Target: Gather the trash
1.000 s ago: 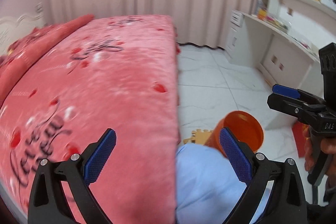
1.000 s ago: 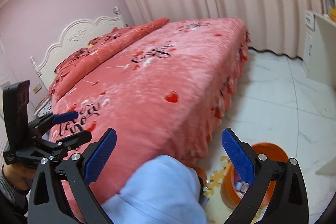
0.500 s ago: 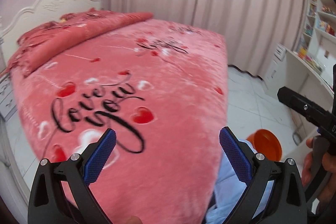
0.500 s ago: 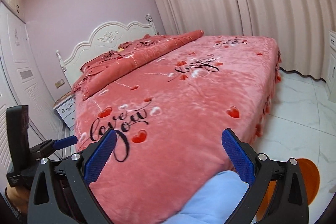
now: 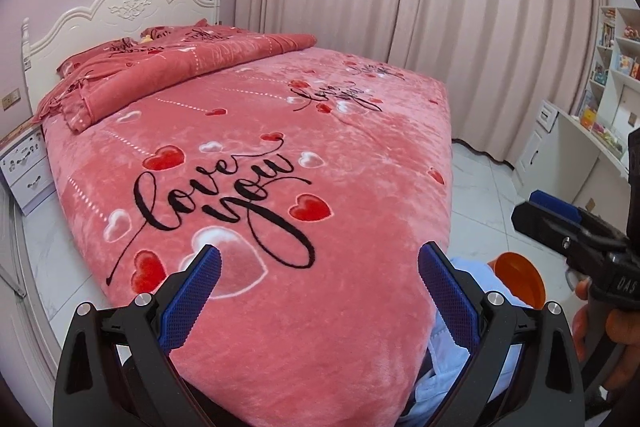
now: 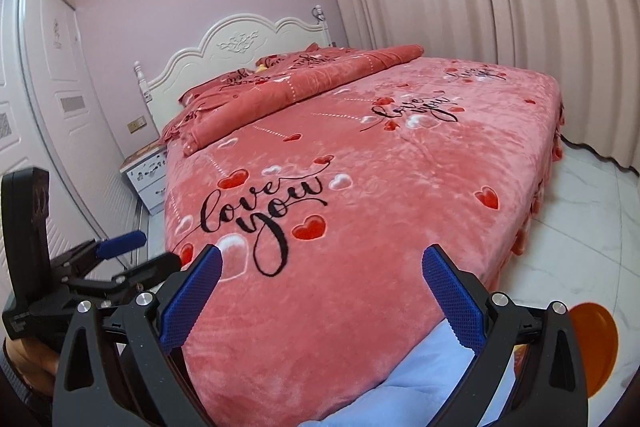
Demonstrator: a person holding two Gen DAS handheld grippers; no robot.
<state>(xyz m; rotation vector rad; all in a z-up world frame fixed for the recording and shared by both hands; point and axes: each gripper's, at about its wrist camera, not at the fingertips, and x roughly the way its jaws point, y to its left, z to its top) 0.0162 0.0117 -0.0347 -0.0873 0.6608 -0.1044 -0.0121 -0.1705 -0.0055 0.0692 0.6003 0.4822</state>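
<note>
My left gripper is open and empty, held above the foot of a bed with a pink "love you" blanket. My right gripper is open and empty too, above the same end of the bed. Each gripper shows in the other's view: the right one at the right edge, the left one at the left. An orange trash bin stands on the floor right of the bed, also in the right wrist view. No loose trash shows on the blanket.
A folded pink quilt lies by the white headboard. A white nightstand stands left of the bed. Curtains hang behind, a desk and shelves on the right. Light blue cloth is under the grippers.
Both grippers have risen and tilted up from the bed's edge and the bin to face the whole bed and headboard. Both stayed open and empty.
</note>
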